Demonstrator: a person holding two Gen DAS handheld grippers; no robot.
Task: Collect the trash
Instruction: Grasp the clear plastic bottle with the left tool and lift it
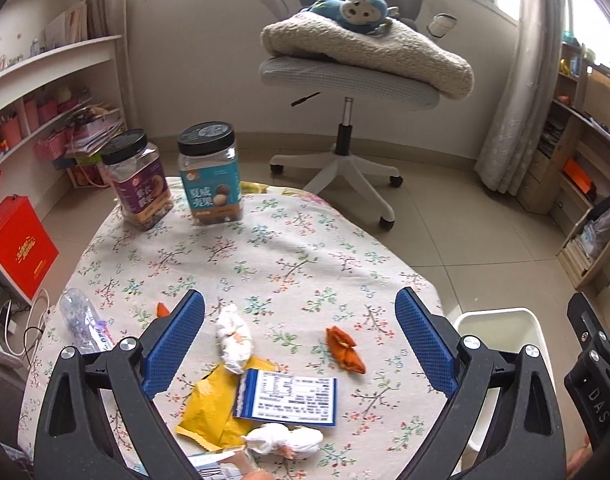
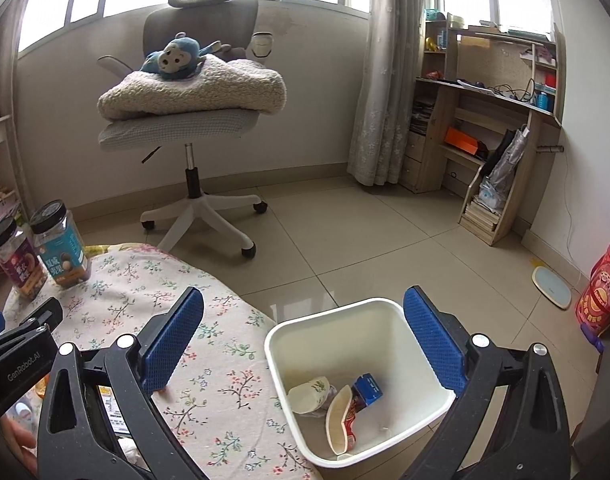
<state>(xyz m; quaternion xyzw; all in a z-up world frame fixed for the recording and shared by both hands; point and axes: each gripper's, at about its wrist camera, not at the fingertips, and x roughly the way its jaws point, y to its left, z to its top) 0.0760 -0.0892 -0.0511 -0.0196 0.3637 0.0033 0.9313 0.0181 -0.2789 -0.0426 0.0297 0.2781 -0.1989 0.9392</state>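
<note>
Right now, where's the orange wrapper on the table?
In the left wrist view, the orange wrapper lies on the floral tablecloth, right of the white crumpled tissue and just above the blue-and-white packet.

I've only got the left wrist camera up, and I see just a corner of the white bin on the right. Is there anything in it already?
Observer: Yes. The white bin holds a paper cup lying on its side.
Operator: Anything else in there?
Observer: A second cup with a red wrapper and a small blue carton lie beside it.
Operator: Where is the right gripper?
Observer: The right gripper is open and empty, above the bin's near rim by the edge of the floral tablecloth.
</note>
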